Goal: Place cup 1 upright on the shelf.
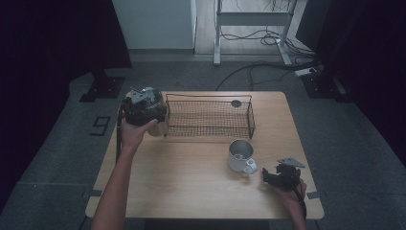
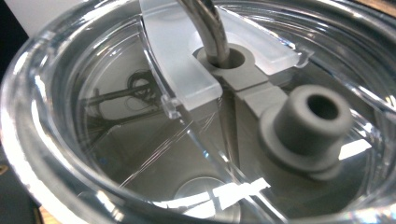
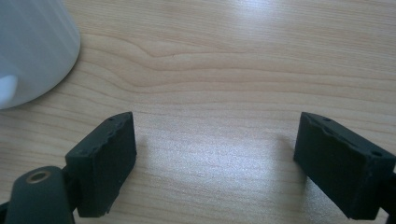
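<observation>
Left gripper (image 1: 143,109): upper left of the high view, over a clear-lidded tumbler (image 1: 160,127) beside the wire basket (image 1: 209,116); jaws' state cannot be told.
Tumbler lid (image 2: 196,121): directly under the left gripper camera, metal straw (image 2: 205,28) through it.
Right gripper (image 3: 217,154): jaws wide apart, nothing between; white mug (image 3: 32,46) upper left.

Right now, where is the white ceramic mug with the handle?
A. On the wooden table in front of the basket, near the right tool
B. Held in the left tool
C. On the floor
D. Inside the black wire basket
A: the white ceramic mug stands on the wooden table in front of the black wire basket, beside the open right tool.
</observation>
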The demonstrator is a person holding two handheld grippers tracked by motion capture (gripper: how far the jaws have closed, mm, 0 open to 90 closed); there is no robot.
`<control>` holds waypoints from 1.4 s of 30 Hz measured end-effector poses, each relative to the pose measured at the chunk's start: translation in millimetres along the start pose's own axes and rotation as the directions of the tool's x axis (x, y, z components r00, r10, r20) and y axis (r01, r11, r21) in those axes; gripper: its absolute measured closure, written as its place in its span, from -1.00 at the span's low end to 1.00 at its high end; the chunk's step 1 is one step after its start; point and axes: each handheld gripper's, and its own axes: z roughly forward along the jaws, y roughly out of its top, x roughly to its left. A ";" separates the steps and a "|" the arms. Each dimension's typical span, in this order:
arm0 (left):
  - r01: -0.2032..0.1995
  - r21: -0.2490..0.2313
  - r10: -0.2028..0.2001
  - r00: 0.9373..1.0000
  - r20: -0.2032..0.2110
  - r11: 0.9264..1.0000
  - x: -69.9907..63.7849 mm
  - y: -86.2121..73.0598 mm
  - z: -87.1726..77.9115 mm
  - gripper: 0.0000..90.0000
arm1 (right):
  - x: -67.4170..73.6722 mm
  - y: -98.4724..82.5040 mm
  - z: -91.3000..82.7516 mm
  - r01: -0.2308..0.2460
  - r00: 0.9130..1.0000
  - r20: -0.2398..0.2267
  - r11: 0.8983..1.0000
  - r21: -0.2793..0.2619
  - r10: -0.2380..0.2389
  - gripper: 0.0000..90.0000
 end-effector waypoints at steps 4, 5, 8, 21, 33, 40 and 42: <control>-0.007 0.000 0.007 1.000 0.002 1.000 -1.7 4.1 4.9 -0.92 | 0.0 0.0 0.0 -0.001 1.000 0.000 1.000 0.001 0.001 -0.72; -0.004 -0.002 0.004 1.000 0.005 1.000 -1.8 4.9 6.6 -0.92 | 0.1 0.0 0.0 -0.001 1.000 0.000 1.000 0.001 0.001 -0.72; 0.005 -0.002 -0.005 1.000 0.015 1.000 -2.5 5.6 12.6 -0.91 | 0.1 0.0 0.0 -0.001 1.000 0.000 1.000 0.001 0.001 -0.72; 0.001 0.011 -0.001 1.000 0.026 1.000 -13.9 14.7 32.2 -0.92 | 0.1 0.0 0.0 -0.001 1.000 0.000 1.000 0.001 0.001 -0.72; -0.017 0.023 0.017 0.999 0.032 1.000 -24.2 22.0 43.2 -0.92 | 0.1 0.4 0.5 -0.004 1.000 0.003 1.000 0.001 0.004 -0.72; -0.024 0.023 0.024 0.999 0.036 0.999 -27.1 26.3 48.1 -0.92 | 0.1 0.6 0.6 -0.005 1.000 0.003 1.000 0.000 0.005 -0.72; -0.020 0.021 0.019 0.999 0.039 1.000 -27.9 27.0 50.0 -0.92 | 0.1 0.7 0.8 -0.006 1.000 0.004 1.000 0.000 0.006 -0.72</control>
